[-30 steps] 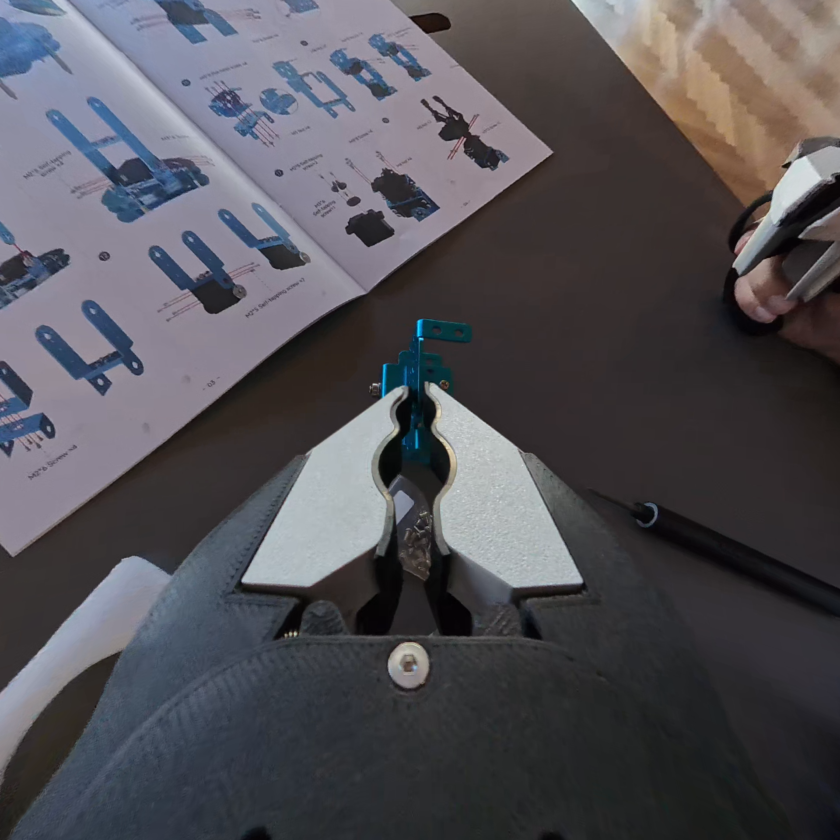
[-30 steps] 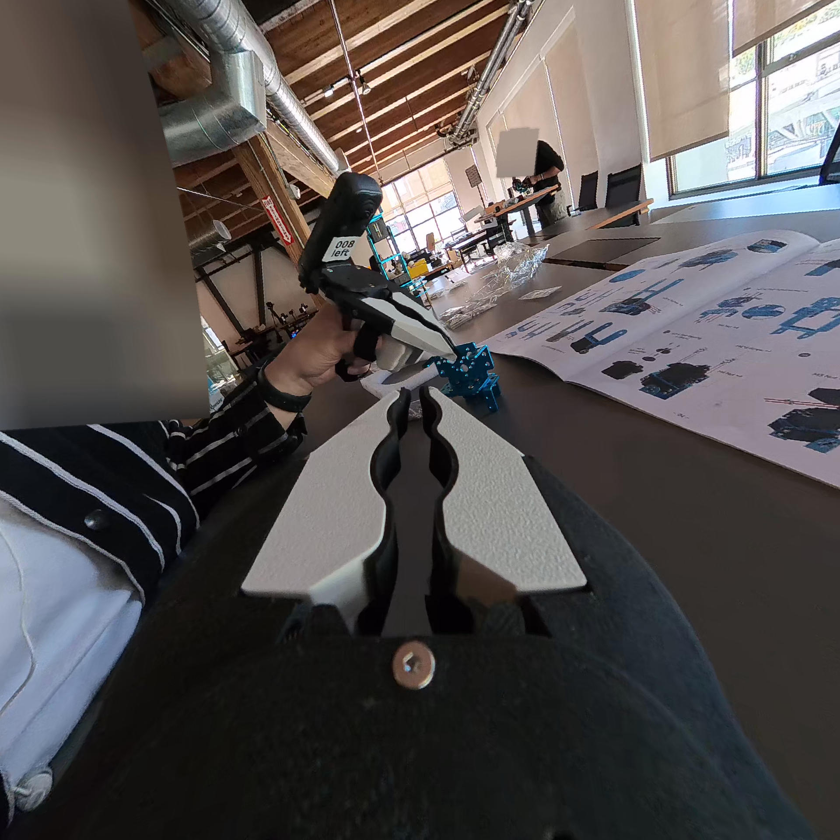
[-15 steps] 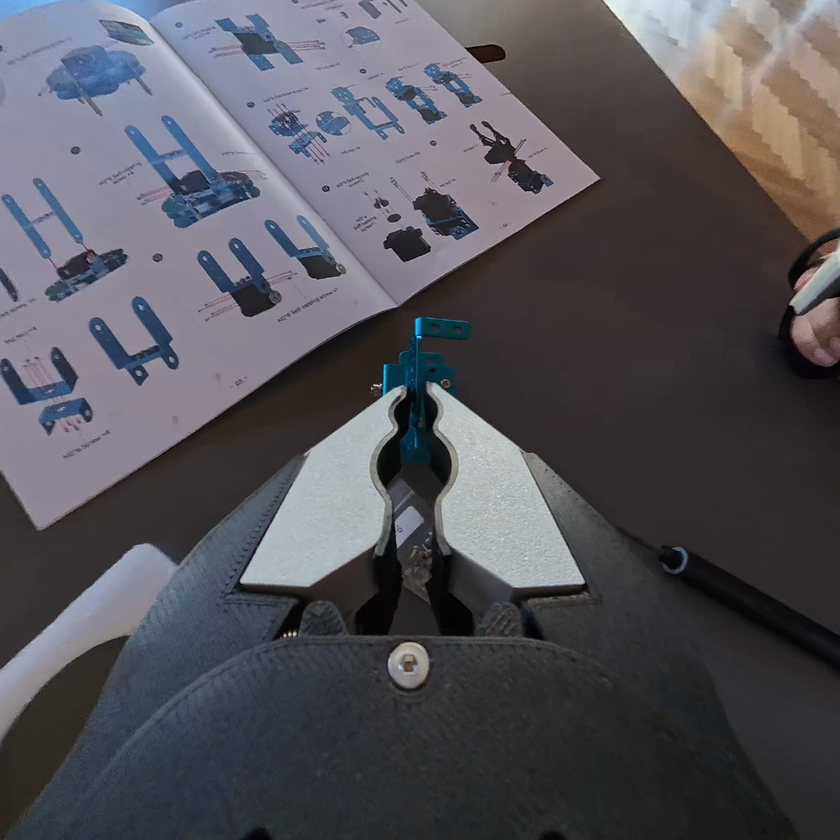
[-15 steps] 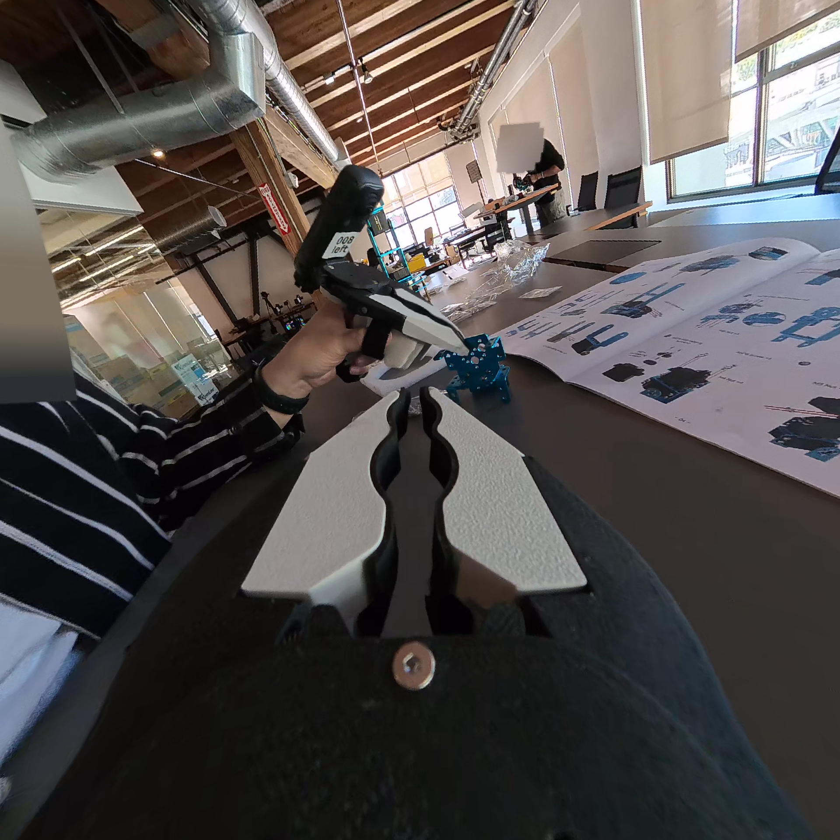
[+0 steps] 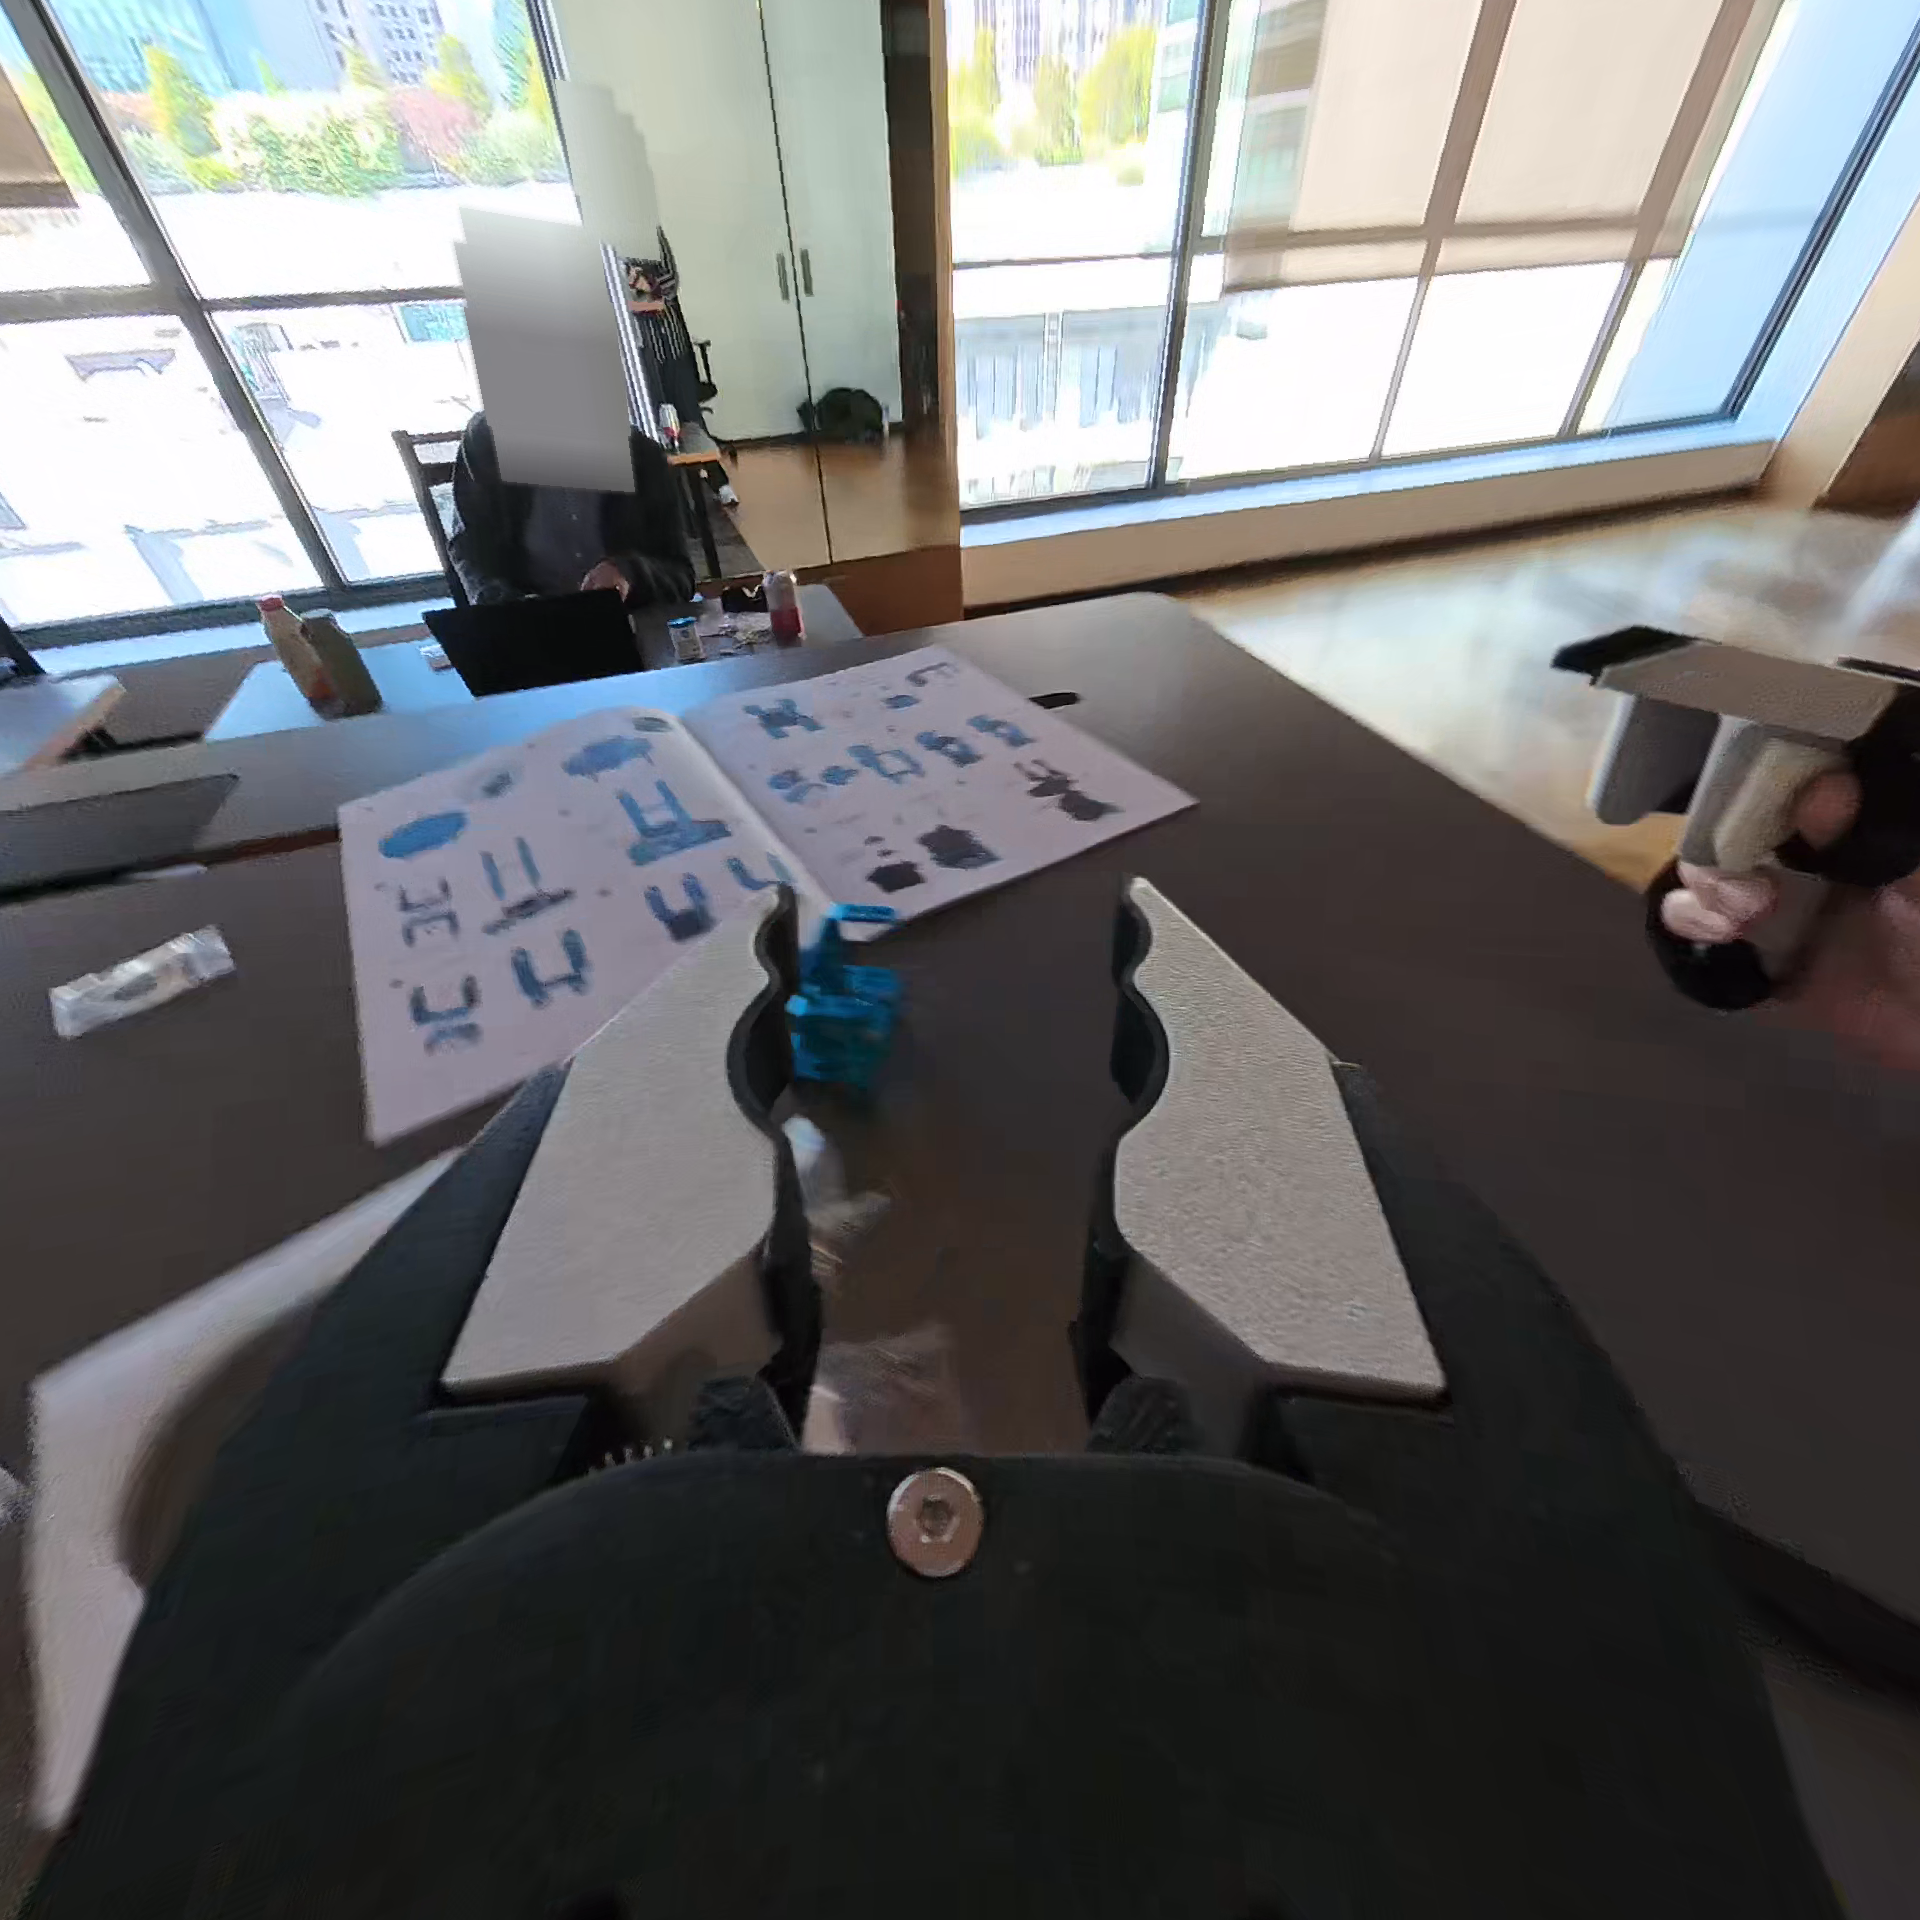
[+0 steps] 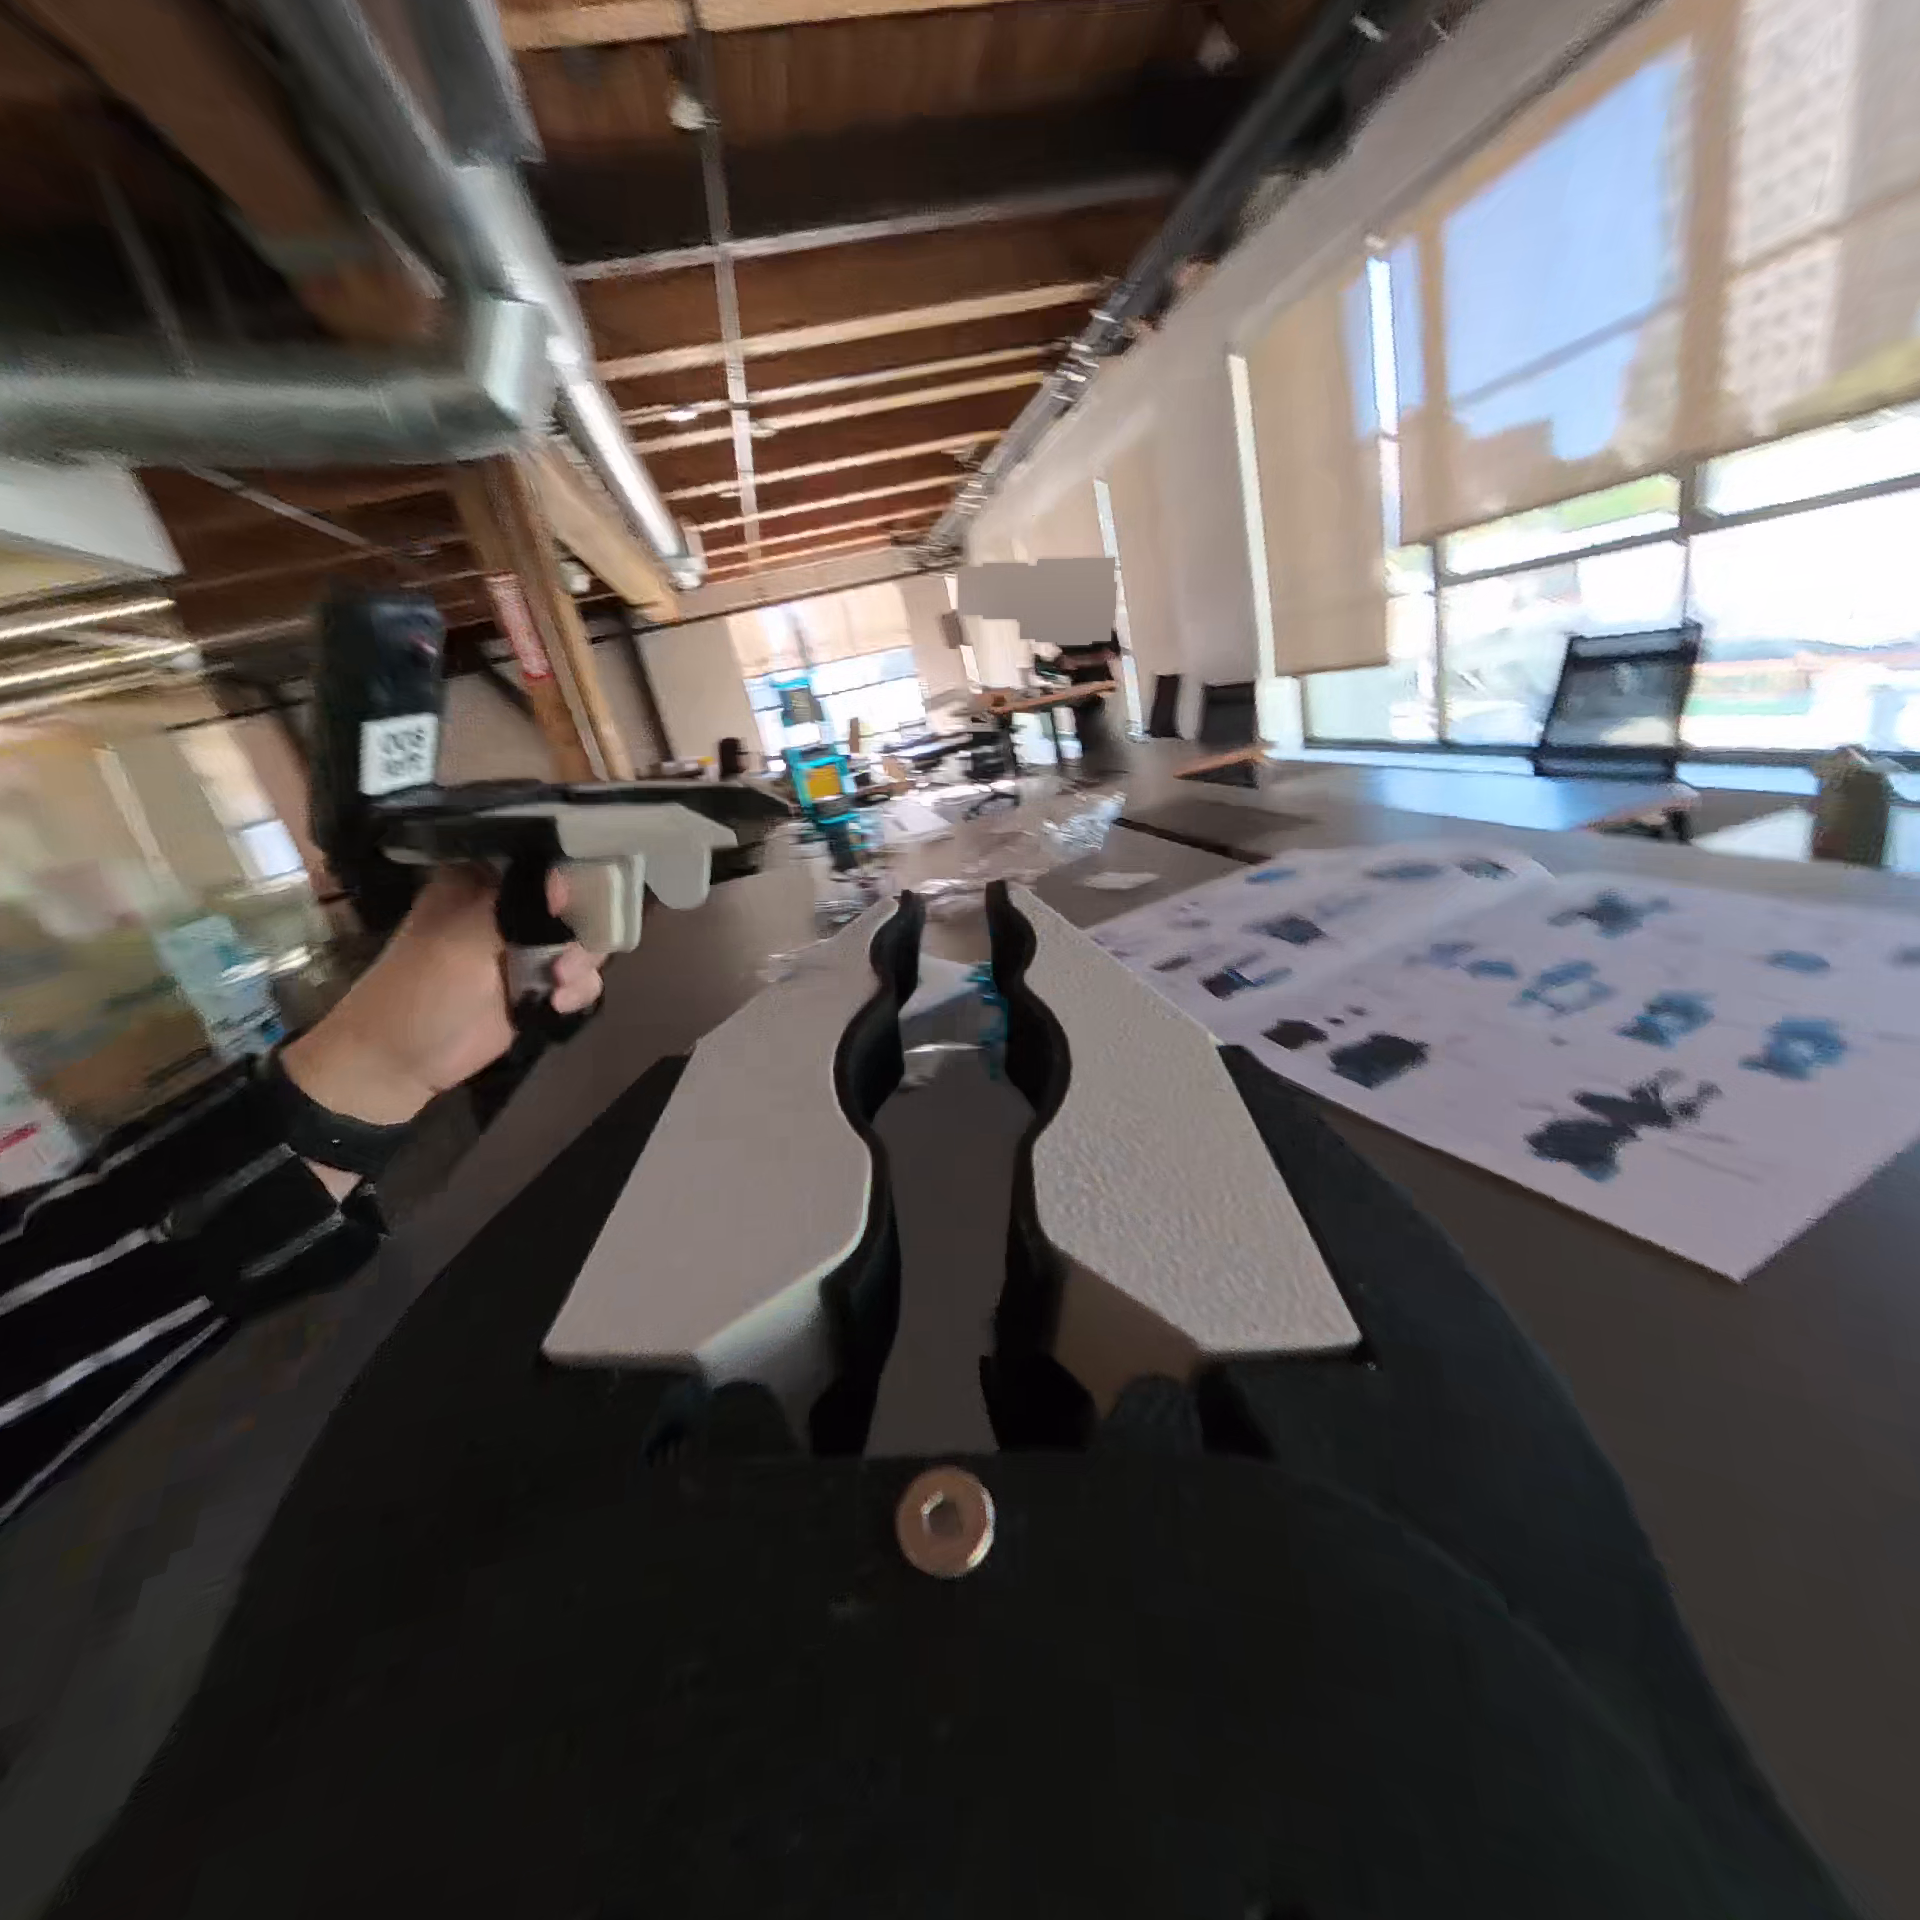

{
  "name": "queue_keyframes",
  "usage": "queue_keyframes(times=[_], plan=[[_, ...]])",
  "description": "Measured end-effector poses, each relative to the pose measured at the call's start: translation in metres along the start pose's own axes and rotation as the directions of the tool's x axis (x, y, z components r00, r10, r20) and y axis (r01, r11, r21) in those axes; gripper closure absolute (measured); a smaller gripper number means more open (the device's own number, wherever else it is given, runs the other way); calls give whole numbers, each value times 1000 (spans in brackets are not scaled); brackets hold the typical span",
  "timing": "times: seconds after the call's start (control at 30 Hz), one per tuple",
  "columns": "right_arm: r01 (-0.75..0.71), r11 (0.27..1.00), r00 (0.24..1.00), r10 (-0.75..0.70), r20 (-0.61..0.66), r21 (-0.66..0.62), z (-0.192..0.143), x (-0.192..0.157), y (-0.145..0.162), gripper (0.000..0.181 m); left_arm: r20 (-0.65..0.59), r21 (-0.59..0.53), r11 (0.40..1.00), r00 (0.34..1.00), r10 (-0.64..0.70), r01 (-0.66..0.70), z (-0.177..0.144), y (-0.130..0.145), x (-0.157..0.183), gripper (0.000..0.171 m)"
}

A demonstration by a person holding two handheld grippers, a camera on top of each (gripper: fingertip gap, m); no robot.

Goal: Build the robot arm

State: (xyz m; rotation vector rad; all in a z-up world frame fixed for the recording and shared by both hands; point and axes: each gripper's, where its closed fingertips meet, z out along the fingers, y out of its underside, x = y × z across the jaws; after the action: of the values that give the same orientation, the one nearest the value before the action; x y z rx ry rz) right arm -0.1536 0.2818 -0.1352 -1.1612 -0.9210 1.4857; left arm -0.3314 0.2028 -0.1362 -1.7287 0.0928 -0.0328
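A small blue metal bracket assembly [image 5: 836, 1013] stands on the dark table [image 5: 1351, 935], just off the edge of an open instruction booklet [image 5: 727, 831]. My left gripper [image 5: 951, 914] is wide open and empty. The bracket sits close to the inner side of its left finger, apart from the right one. A clear plastic bag [image 5: 842, 1205] lies on the table between the fingers. My right gripper [image 6: 953, 890] holds nothing, its jaws a narrow gap apart, and the bracket [image 6: 985, 1013] shows through that gap. It also shows at the right of the left wrist view [image 5: 1579, 660].
The left gripper [image 6: 748, 821] is held up by a hand at the left in the right wrist view. Another small plastic bag [image 5: 140, 982] lies left of the booklet. A white object [image 5: 156, 1403] is at the lower left. A person with a laptop [image 5: 530, 644] sits at the far table.
My left gripper has opened and let go of the blue bracket, which now stands on the table, and it has tilted up. My right gripper's jaws have parted slightly.
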Motion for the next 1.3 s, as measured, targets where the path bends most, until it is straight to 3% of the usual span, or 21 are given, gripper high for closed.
queue_keyframes(times=[0.07, 0.13, 0.23, 0.3, 0.4, 0.57, 0.7, 0.8, 0.87, 1.03, 1.17, 1.3], plan=[[79, 996, 996, -76, 51, -44, -22, -19, -12, 170, 21, 43, 996, 997, -76, 75, -20, 5, 33, 95], [136, 985, 989, -129, 66, -108, -50, -21, -17, 170, 36, 97, 987, 990, -134, 130, -34, 9, 67, 90], [100, 975, 991, -80, 108, -197, -89, -11, -12, 151, 62, 136, 986, 992, -107, 97, -38, 6, 116, 82], [33, 968, 995, -8, 101, -248, -111, 3, -4, 152, 44, 140, 986, 994, -101, 94, -29, 0, 148, 83], [-35, 954, 987, 79, 138, -298, -131, 11, 2, 167, -43, 126, 977, 985, -167, 171, -12, -5, 197, 94], [181, 925, 983, -162, 84, -335, -129, 38, 2, 170, -136, 104, 977, 975, -174, 189, 10, 14, 255, 111], [273, 912, 960, -237, 149, -306, -103, 54, 1, 163, -93, 51, 979, 977, -192, 198, 34, 36, 256, 114], [203, 937, 962, -137, 236, -284, -74, 77, -4, 133, -45, 23, 971, 970, -237, 239, 53, 39, 252, 118], [172, 948, 953, -92, 287, -266, -54, 102, -5, 127, 35, 16, 980, 980, -198, 198, 68, 43, 241, 118], [212, 933, 920, -89, 382, -291, -12, 169, 10, 130, 298, -55, 976, 937, -183, 209, 98, 60, 208, 117], [231, 934, 887, -87, 453, -273, 11, 190, 23, 134, 453, -22, 979, 875, -169, 200, 95, 60, 196, 120], [203, 953, 865, -66, 498, -226, 26, 199, 21, 150, 561, -33, 984, 819, -125, 172, 88, 61, 186, 120]])
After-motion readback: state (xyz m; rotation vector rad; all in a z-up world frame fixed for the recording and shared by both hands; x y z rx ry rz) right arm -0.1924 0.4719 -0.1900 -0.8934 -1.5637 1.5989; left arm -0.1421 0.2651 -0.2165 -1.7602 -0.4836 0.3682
